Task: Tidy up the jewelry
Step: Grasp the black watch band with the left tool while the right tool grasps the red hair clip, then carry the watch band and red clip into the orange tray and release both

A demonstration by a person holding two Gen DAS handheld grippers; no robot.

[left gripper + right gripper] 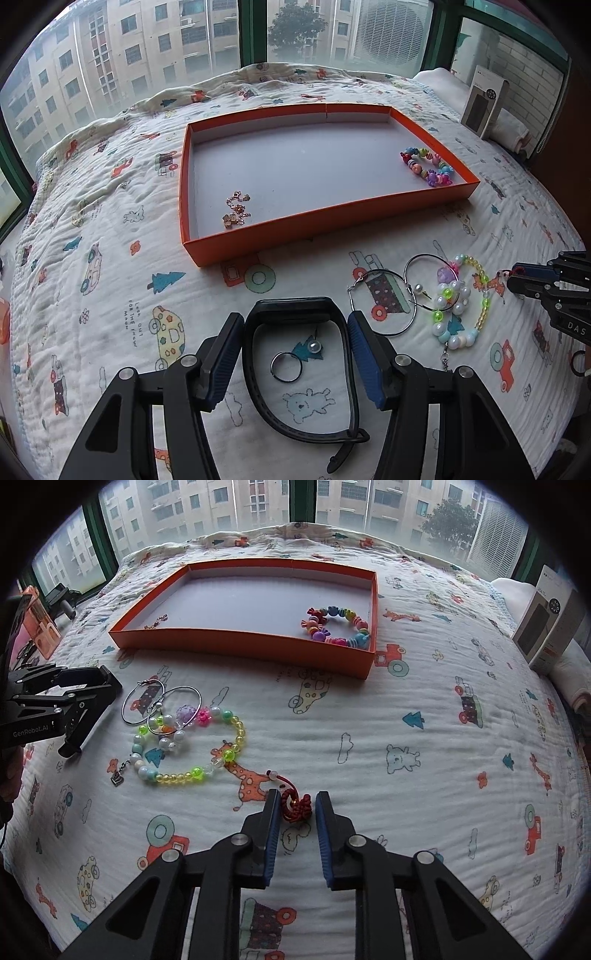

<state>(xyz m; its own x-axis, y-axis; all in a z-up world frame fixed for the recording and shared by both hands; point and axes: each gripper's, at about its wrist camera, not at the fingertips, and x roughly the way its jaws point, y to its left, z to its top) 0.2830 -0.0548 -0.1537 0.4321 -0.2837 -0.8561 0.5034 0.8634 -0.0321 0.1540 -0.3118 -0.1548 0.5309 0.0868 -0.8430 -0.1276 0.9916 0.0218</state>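
Note:
In the left wrist view my left gripper [295, 317] is shut on a black wristband [291, 308], one pad on each side of its loop. Inside the loop lie a small dark ring [272, 365] and a pearl earring [314, 346]. My right gripper [297, 795] is shut on a red knotted charm [293, 806] on the quilt. Between the two grippers lie silver hoop earrings [124, 705] and a pastel bead bracelet [177, 775]. Behind them, the orange tray [240, 642] holds a candy-bead bracelet [336, 627] and a gold chain [236, 210].
A printed quilt [406, 720] covers the whole surface, which runs back to a window. A grey and white box [550, 624] leans at the back right beside folded cloth. An orange object [40, 627] stands past the left edge.

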